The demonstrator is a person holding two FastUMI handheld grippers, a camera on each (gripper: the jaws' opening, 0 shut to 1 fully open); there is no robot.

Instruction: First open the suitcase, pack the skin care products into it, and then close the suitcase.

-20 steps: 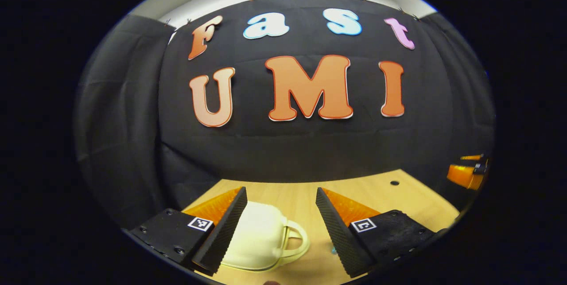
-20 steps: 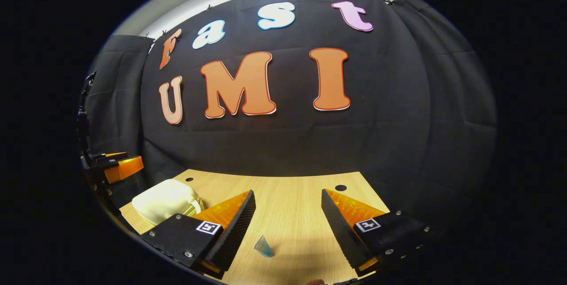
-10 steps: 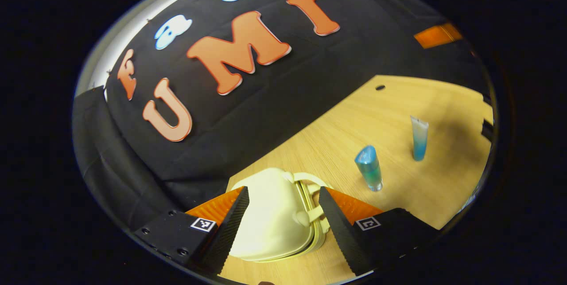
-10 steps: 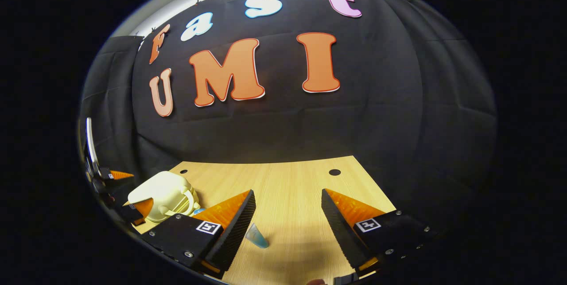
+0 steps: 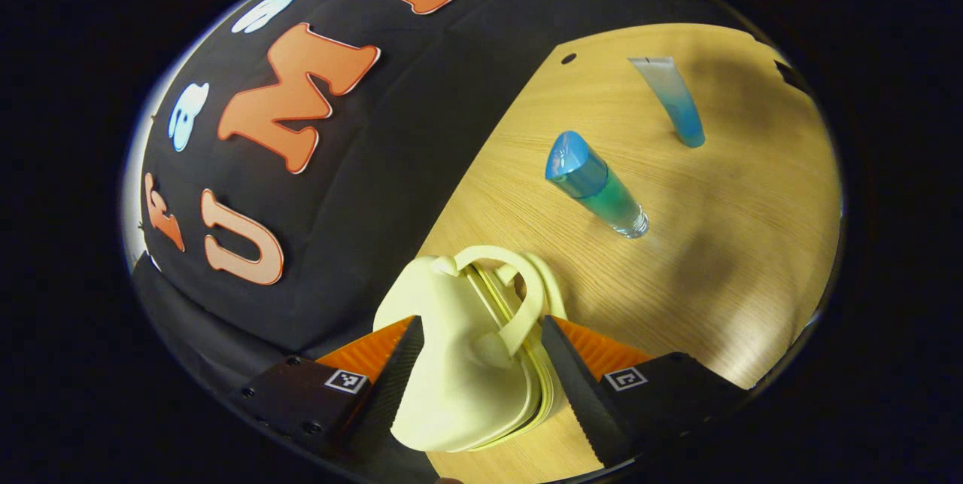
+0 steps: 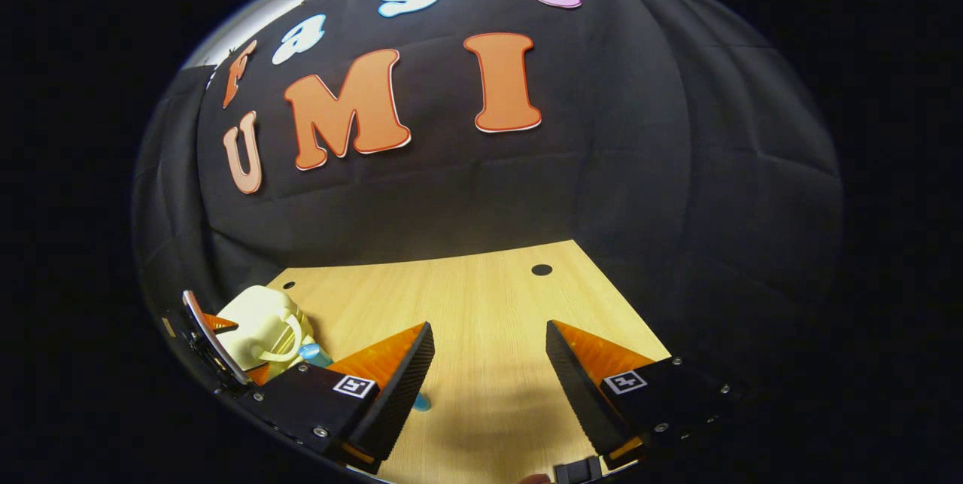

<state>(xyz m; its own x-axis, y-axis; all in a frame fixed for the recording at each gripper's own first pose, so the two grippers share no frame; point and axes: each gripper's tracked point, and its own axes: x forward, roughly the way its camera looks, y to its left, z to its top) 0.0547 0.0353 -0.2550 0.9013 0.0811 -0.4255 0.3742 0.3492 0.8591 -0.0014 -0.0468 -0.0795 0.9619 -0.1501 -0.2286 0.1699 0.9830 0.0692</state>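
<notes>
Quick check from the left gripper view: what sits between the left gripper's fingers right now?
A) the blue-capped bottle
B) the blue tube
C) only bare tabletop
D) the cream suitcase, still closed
D: the cream suitcase sits closed between the open fingers of the left gripper, while the bottle and tube stand farther off on the table.

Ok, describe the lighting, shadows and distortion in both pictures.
Left gripper view: sharp but tilted and fisheye-bent; soft shadows darken the table beyond the bottle and around the tube; mild sheen on the suitcase. Right gripper view: wall bulges, a dim shadow lies between the hand-held gripper fingers.
</notes>
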